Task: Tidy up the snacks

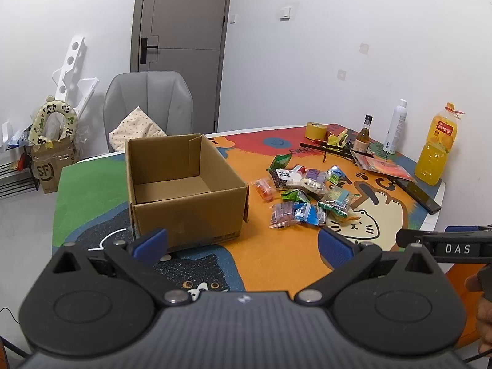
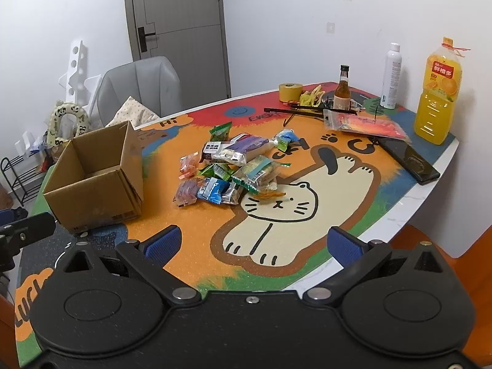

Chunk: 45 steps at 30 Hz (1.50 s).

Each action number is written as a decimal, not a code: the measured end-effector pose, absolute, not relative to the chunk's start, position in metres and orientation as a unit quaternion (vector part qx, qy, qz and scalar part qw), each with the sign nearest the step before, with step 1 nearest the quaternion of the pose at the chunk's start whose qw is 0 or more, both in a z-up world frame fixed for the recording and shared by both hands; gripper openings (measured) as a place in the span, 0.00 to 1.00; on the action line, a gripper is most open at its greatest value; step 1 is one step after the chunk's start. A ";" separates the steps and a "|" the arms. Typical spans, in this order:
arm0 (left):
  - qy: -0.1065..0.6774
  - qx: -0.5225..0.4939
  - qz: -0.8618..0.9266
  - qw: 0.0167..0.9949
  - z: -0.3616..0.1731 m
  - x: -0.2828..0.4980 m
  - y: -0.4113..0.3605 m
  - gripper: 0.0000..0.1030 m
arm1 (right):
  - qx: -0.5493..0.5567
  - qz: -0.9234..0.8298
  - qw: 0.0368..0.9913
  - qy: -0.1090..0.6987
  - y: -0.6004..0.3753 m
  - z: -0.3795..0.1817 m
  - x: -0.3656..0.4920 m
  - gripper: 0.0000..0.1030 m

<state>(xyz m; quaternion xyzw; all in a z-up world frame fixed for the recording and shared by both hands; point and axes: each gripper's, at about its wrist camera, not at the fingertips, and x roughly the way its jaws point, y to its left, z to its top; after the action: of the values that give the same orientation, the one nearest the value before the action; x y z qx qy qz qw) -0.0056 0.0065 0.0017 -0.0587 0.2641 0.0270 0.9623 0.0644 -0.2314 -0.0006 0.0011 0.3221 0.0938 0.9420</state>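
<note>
Left wrist view: we see left gripper spread wide, empty, before cardboard box; right gripper likewise agape near snack pile.

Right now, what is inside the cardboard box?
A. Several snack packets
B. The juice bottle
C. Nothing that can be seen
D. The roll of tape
C: the box shows a bare floor in both views, while the snacks lie in a pile on the mat beside it, apart from it.
</note>
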 end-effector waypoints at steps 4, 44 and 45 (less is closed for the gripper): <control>0.264 -0.058 0.022 0.962 -0.002 0.004 0.004 1.00 | -0.004 0.095 0.944 0.316 -0.234 -0.004 0.070 1.00; 0.309 -0.102 -0.044 0.944 -0.068 0.167 -0.051 0.56 | 0.114 0.169 0.915 0.348 -0.280 -0.058 0.207 0.58; 0.308 -0.102 -0.041 0.945 -0.070 0.170 -0.052 0.55 | 0.118 0.169 0.913 0.351 -0.280 -0.061 0.212 0.58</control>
<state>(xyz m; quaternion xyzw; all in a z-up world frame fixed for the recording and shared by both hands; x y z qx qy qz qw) 0.1696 -0.0521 -0.0702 -0.1019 0.3082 -0.0412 0.9450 0.2123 -0.2797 -0.0606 0.1180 0.3514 0.1690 0.9133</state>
